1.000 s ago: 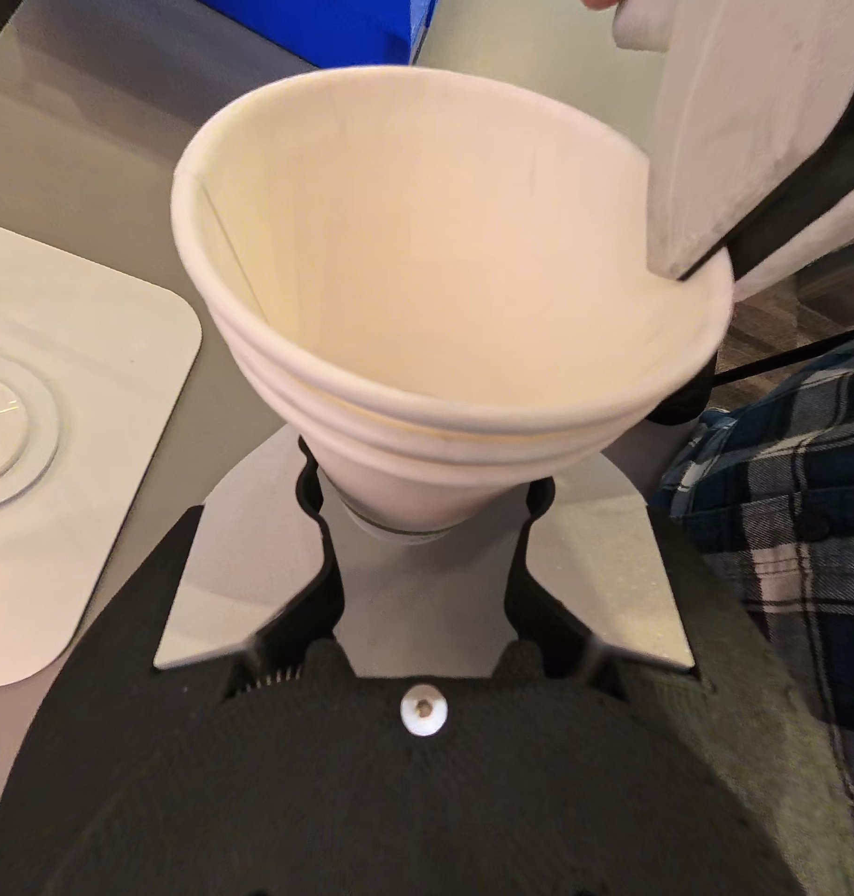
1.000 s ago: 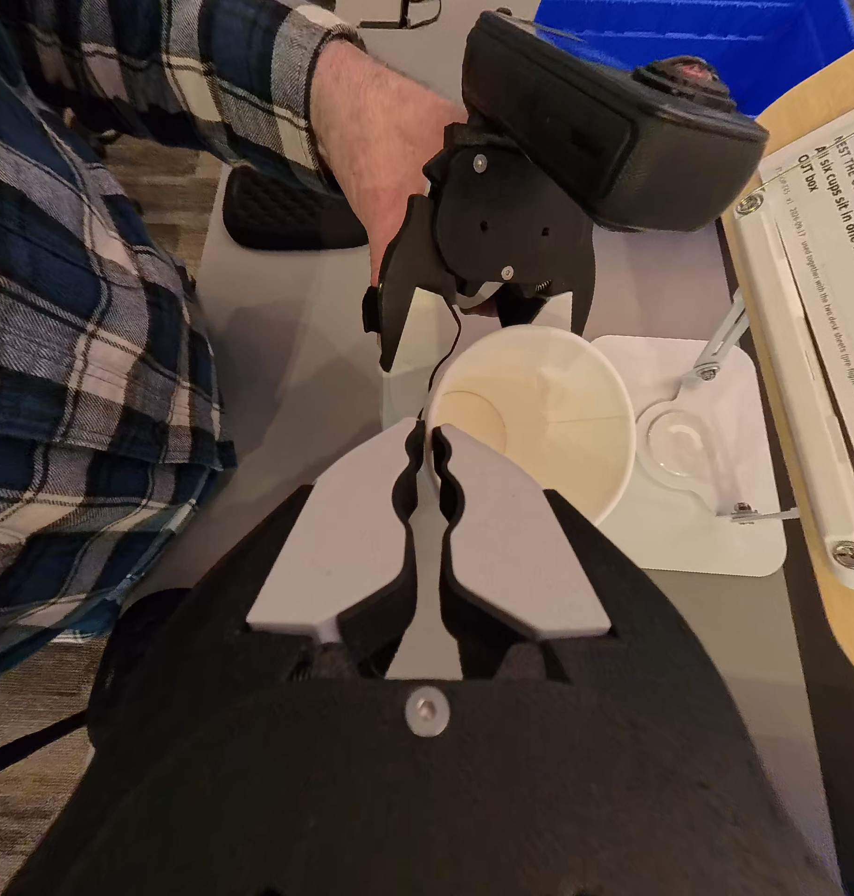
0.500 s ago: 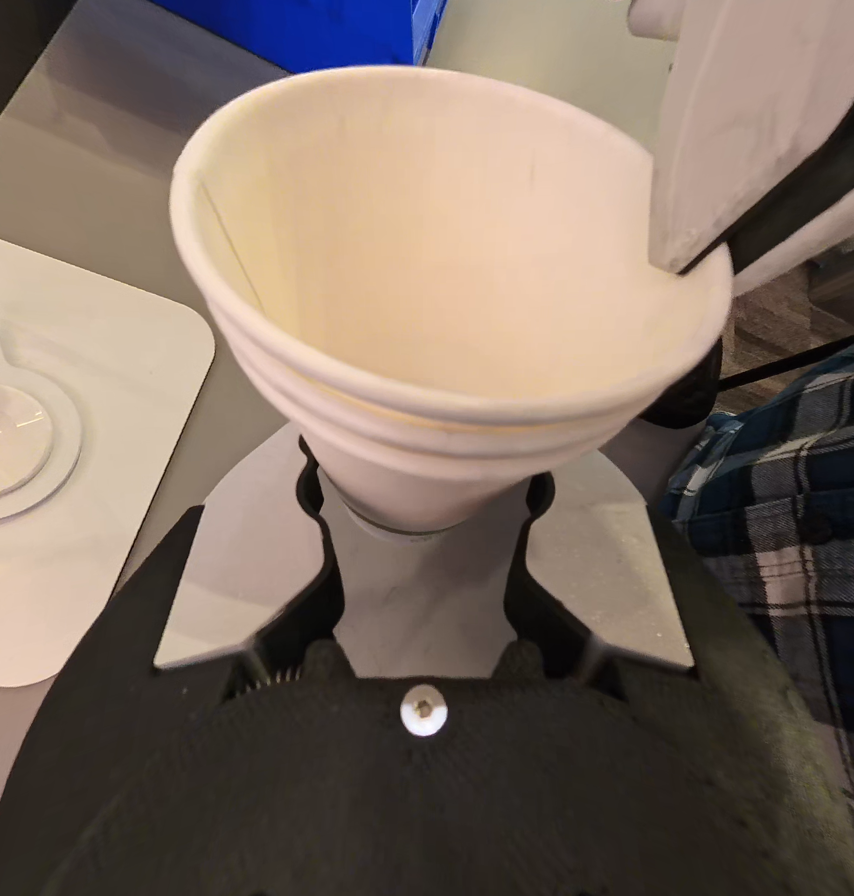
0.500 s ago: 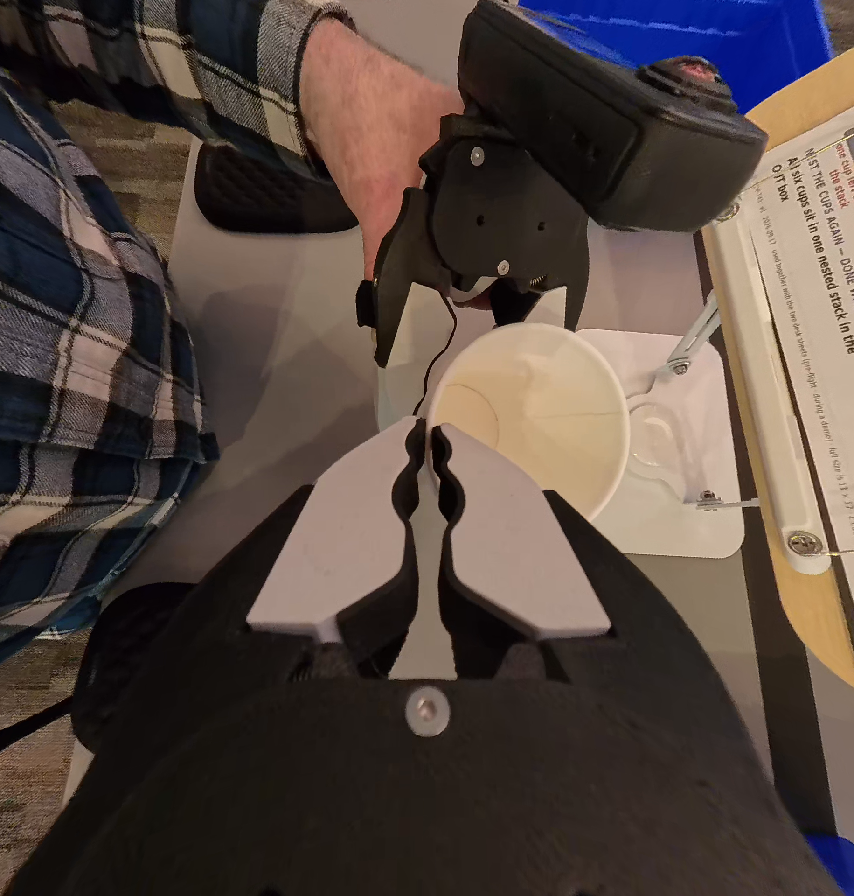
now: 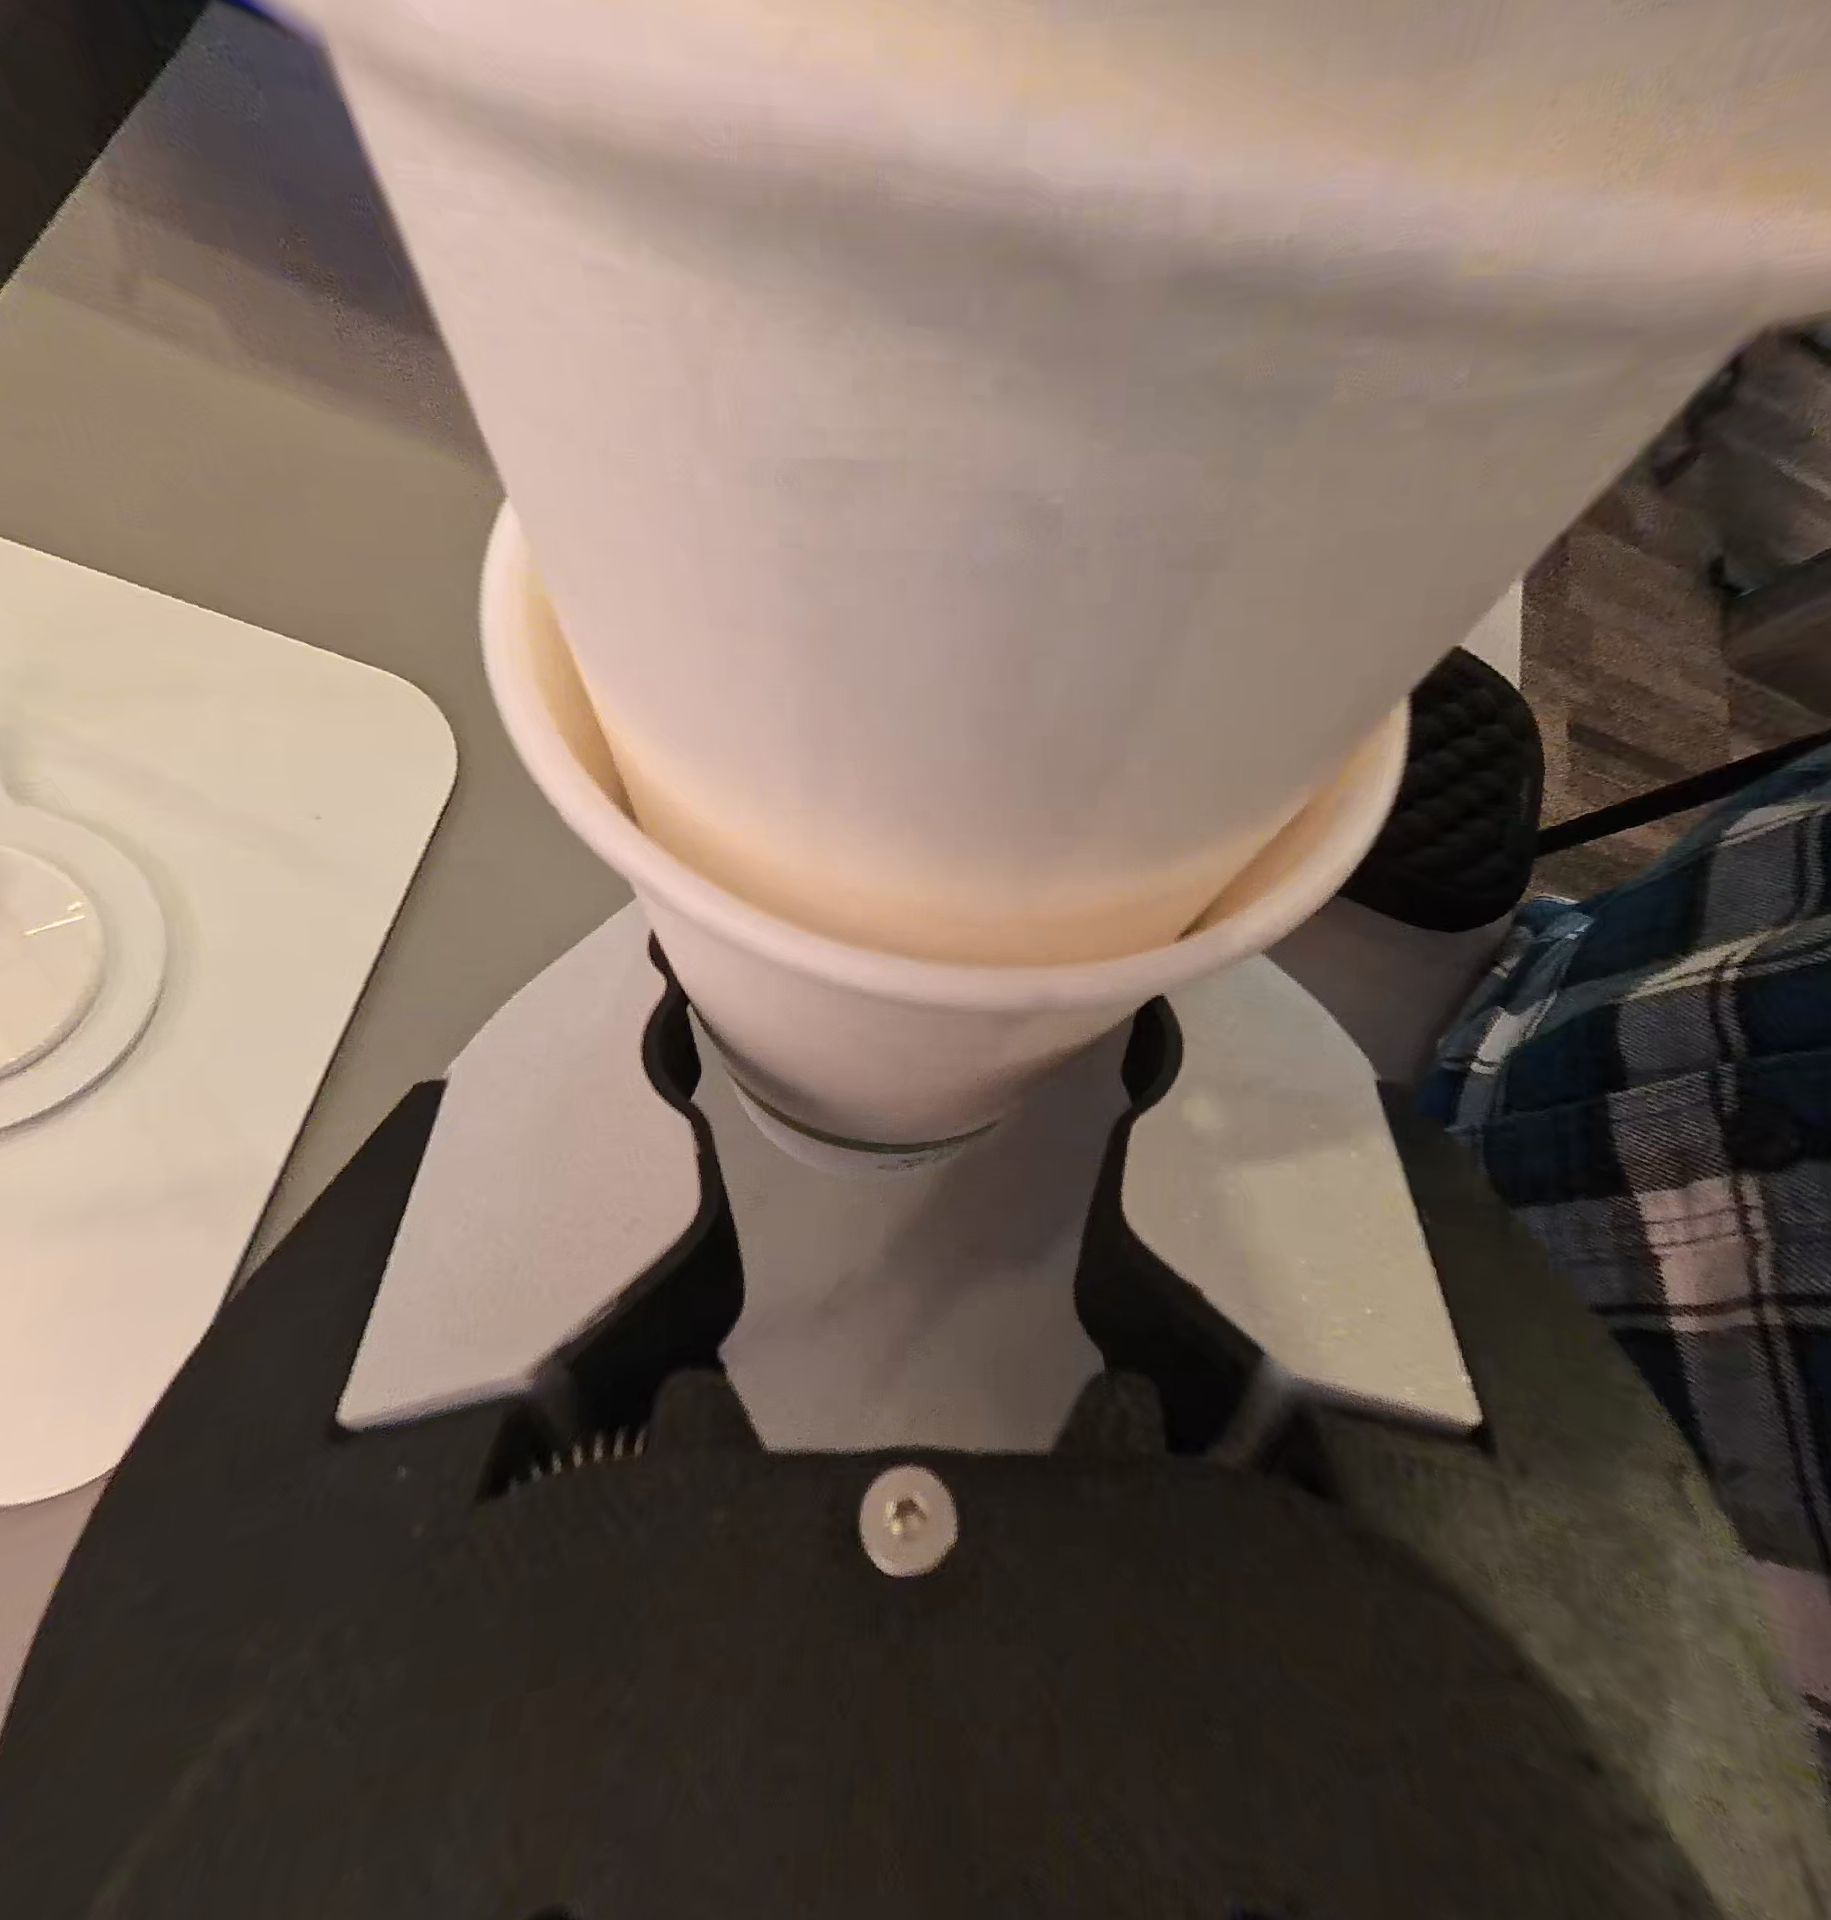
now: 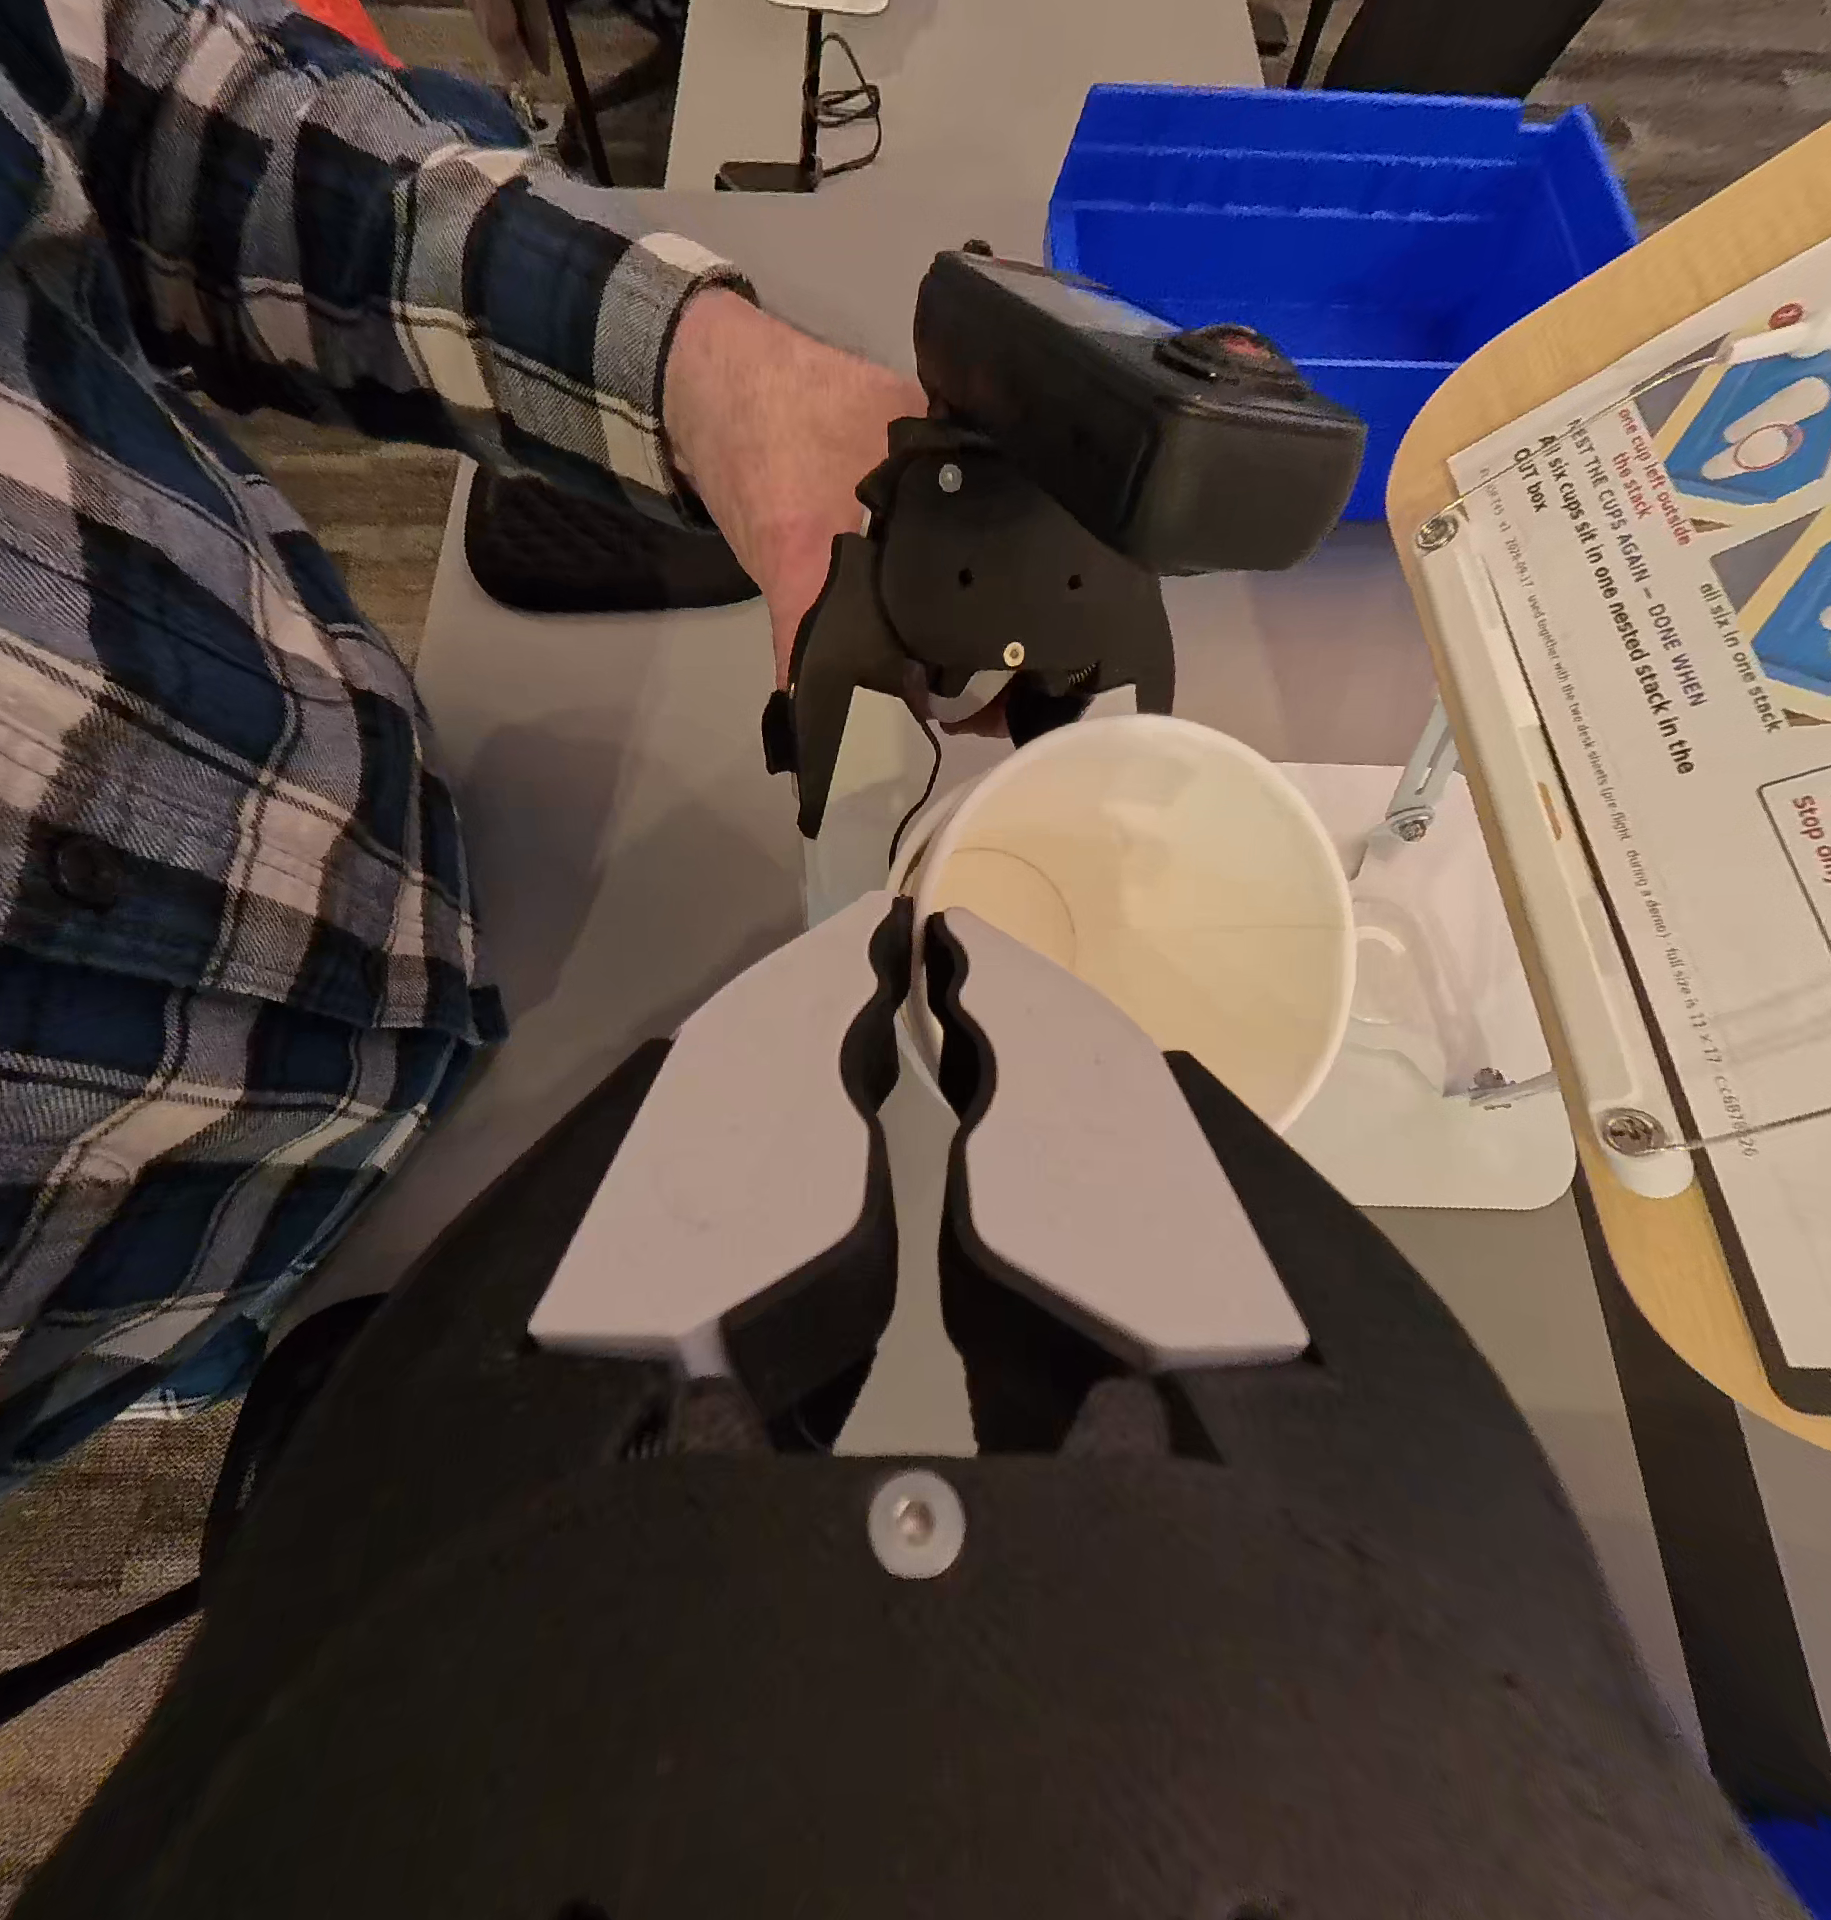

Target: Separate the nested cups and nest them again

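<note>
The right gripper (image 6: 916, 940), pinched tight on the wall of the inner cups (image 5: 942, 395), has just lifted them half out of the bottom cup (image 5: 890, 1029), which the left gripper (image 5: 911, 1049) clamps near its base, so separation is underway.

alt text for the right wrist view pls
The right claw pinches the rim of a white paper cup, lifted partly out of another cup below. Beyond it, a hand holds the left claw; a blue bin sits farther back.

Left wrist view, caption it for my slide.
White paper cup partly lifted from a second white paper cup between the left gripper's fingers.
</note>
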{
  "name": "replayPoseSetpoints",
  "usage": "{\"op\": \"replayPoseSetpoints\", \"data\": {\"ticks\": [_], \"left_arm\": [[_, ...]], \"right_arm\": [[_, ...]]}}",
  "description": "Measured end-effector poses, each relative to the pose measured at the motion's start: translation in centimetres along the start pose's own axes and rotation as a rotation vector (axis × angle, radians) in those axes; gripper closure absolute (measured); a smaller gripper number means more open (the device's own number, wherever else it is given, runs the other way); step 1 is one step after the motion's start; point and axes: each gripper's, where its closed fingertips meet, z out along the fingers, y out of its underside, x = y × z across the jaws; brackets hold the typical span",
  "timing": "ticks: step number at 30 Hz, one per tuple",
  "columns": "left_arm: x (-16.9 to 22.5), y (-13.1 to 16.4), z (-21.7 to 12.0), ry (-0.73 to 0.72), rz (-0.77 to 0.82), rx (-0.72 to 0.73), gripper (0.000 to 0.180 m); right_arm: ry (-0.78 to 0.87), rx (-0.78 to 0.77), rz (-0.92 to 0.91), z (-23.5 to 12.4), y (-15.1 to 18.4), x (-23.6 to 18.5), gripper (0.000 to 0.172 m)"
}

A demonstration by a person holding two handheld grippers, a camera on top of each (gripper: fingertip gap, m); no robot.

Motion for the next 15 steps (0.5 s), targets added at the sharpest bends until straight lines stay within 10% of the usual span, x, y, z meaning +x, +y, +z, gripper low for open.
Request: {"op": "replayPoseSetpoints", "data": {"ticks": [15], "left_arm": [[0.5, -0.4, 0.1, 0.016, -0.003, -0.01, 0.098]], "right_arm": [[-0.039, -0.006, 0.071, 0.4, 0.4, 0.1, 0.169]]}}
